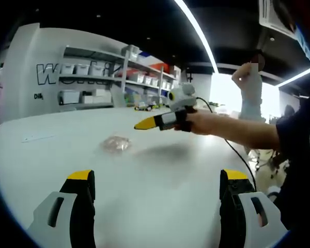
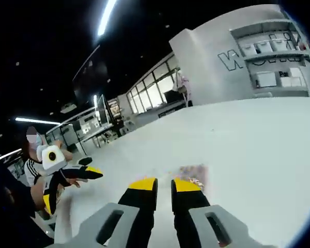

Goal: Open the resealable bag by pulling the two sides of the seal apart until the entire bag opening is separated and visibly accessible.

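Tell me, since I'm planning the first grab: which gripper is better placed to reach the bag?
Probably the right gripper: the bag lies just past its nearly closed jaws. The left gripper hangs farther back, jaws wide, with bare table between.

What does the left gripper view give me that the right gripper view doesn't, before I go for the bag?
Left gripper view: the resealable bag lies whole and untouched on the white table, the right gripper hovering above it, the left gripper wide open. Right gripper view: the right gripper's nearly closed tips hide part of the bag; windows stand behind. Both: bag, table, wall shelves.
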### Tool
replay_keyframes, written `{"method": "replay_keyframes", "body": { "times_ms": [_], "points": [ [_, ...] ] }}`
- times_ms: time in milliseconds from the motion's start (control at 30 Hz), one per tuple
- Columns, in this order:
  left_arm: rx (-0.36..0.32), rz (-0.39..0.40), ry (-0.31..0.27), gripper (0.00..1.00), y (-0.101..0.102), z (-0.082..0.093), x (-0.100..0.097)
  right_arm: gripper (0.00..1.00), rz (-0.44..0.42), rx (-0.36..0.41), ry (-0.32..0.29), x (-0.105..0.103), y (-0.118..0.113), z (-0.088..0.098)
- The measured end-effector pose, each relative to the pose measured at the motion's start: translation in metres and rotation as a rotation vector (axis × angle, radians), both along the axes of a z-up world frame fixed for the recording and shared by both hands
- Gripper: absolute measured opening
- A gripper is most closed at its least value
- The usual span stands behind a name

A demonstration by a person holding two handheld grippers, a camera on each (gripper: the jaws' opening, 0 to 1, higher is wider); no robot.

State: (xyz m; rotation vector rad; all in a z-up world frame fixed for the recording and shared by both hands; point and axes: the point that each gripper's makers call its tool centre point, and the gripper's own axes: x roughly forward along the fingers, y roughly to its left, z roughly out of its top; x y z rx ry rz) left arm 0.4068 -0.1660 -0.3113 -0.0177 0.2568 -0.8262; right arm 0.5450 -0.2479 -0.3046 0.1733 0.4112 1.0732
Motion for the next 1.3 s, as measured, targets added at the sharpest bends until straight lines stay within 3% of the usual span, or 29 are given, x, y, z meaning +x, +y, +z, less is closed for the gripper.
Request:
{"method": "replay_keyframes", "body": {
  "times_ms": [767,1300],
  "points": [
    [-0.002,-0.001,0.001,1.00,-0.003,0.000,-0.002,0.15,0.002,-0.076,-0.065,-0.023,-0.018,-0.009],
    [-0.001,-0.001,-0.004,1.00,-0.005,0.003,-0.007,0.20,0.006,-0.098,-0.114,-0.042,-0.028,-0.005]
  ]
}}
